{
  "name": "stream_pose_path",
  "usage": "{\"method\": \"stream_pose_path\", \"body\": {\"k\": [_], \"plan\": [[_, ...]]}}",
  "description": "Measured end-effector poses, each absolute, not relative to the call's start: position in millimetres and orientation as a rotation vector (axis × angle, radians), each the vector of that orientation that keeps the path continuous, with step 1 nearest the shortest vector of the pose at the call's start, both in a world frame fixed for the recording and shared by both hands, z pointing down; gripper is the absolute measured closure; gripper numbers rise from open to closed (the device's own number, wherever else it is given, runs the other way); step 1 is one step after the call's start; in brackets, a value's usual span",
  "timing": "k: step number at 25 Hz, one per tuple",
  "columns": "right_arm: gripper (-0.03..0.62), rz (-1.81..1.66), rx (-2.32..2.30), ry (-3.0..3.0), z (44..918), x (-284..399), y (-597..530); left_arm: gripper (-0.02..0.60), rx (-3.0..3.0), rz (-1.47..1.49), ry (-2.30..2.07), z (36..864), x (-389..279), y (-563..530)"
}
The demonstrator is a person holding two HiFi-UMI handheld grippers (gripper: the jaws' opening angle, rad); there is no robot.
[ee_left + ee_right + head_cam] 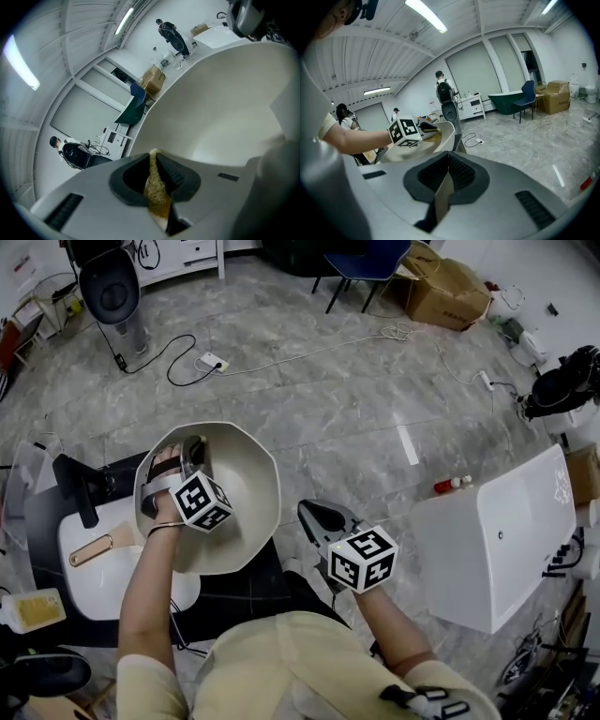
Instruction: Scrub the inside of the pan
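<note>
Reaching into the cream pan (248,474) at the left centre of the head view, the left gripper (192,451) points toward the upper wall of the pan, and its marker cube (202,501) lies over the pan's middle. In the left gripper view the fingers (176,176) are clamped on a yellow-brown sponge (157,197), which stands out a little beyond the tips. The smooth pale inside of the pan (225,108) fills the right half of that view, just in front of the sponge; I cannot tell whether the sponge touches the wall. The pan is tilted, with its opening turned up toward the camera, and it stands above a dark tabletop (234,592) at the lower left. What bears it is hidden.

The right gripper (314,514) is at the centre of the head view, just beside the right rim of the pan but apart from it. In the right gripper view its fingers (461,171) are together, with only a thin pale seam between them and nothing that I can name held there. That view also shows the pan (445,133) and the left gripper (425,129) in the left middle, with the yellow sponge at its tip.

On the grey floor (356,409) a white cabinet (497,549) stands at the right, and a cardboard box (445,292) at the upper right.
</note>
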State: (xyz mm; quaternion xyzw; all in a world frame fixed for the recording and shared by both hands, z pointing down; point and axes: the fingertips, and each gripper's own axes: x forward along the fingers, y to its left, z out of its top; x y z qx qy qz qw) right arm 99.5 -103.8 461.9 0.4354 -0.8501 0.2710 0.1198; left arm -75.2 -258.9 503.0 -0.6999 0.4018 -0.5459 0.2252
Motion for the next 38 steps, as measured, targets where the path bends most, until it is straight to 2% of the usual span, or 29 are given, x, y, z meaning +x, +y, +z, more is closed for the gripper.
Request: {"method": "stream_pose_path", "body": {"k": [11,18,32,38], "plan": [[0.577,0.787,1.234,-2.501,460.4,89.5,-102.2,0.532,-2.148,-1.338,1.168,485.1,-45.3,-244.5],[0.579,0.786,1.246,-2.504,458.0,89.8,-99.7,0.532,-2.306,-1.257,1.293,467.9,-53.7,-231.6],[0.579,0.803,1.257,-2.492,462.9,89.1,-94.1,0.532,-2.135,-1.519,1.458,496.8,-109.2,-224.2],[0.579,0.814,1.266,-2.488,463.0,90.7,-92.4,0.532,-2.034,-1.612,1.384,518.0,-107.3,-227.9]]}}
